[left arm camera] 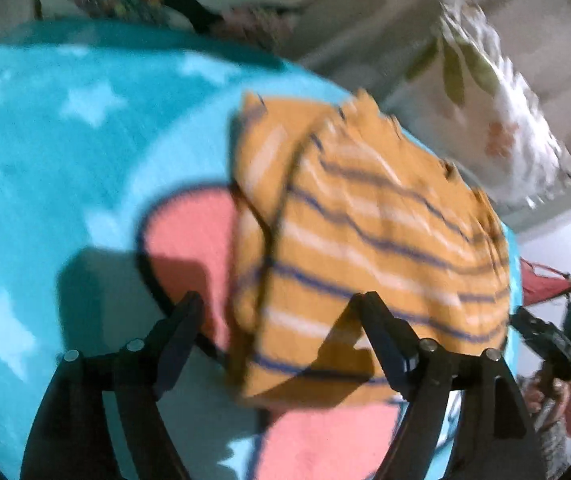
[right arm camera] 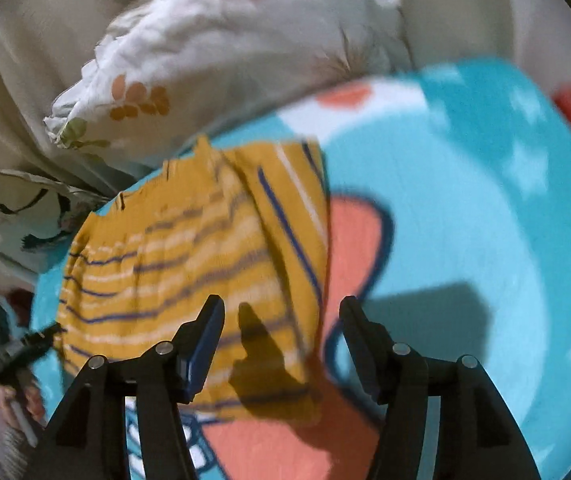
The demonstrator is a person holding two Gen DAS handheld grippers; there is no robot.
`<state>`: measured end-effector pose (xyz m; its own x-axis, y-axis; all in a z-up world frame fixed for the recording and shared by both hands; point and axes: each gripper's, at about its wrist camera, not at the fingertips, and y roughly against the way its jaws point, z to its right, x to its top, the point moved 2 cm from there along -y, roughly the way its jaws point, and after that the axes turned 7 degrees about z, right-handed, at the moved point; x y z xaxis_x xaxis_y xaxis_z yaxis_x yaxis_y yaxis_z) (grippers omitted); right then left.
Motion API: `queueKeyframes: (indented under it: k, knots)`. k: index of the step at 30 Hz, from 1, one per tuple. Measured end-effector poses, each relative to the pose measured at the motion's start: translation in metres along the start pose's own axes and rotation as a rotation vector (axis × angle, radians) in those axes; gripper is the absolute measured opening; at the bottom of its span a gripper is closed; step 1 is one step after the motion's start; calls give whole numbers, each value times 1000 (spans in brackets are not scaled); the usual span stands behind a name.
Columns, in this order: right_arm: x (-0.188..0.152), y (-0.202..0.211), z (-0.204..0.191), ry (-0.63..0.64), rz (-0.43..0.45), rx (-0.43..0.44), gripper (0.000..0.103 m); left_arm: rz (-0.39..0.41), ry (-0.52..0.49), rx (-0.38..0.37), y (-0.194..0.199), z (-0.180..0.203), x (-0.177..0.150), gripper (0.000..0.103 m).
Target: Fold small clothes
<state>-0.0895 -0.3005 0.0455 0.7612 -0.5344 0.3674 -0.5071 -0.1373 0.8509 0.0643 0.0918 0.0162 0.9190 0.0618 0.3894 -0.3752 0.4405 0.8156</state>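
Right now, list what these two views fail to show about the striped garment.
- Striped garment: motion blur in both views hides the fabric detail and what kind of garment it is.
- Its near edge: the open left gripper and shadows cover it.
- Its underside: hidden against the blue blanket.

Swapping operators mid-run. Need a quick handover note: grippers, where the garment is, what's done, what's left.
Left gripper: open, holding nothing, above the near edge of the striped garment.
Right gripper: open, holding nothing, above the same garment, near its folded side.
Garment: orange with blue and white stripes, lying on the blue star blanket, partly over its pink patch. A floral pillow lies just beyond it.
Done: one side flap looks already folded over the body.
Left: probably the remaining folds and flattening; the frames are blurred, so check the layers before gripping.
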Motion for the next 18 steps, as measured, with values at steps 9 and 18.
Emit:
queueKeyframes:
  k: [9,18]
  knots:
    - [-23,-7,5,-90,-66,140,11,-6,-119,117,13,33,-7,16]
    - [-25,-2,17,-72,-38,35,14,-17,76,180,22,-11,-14,31]
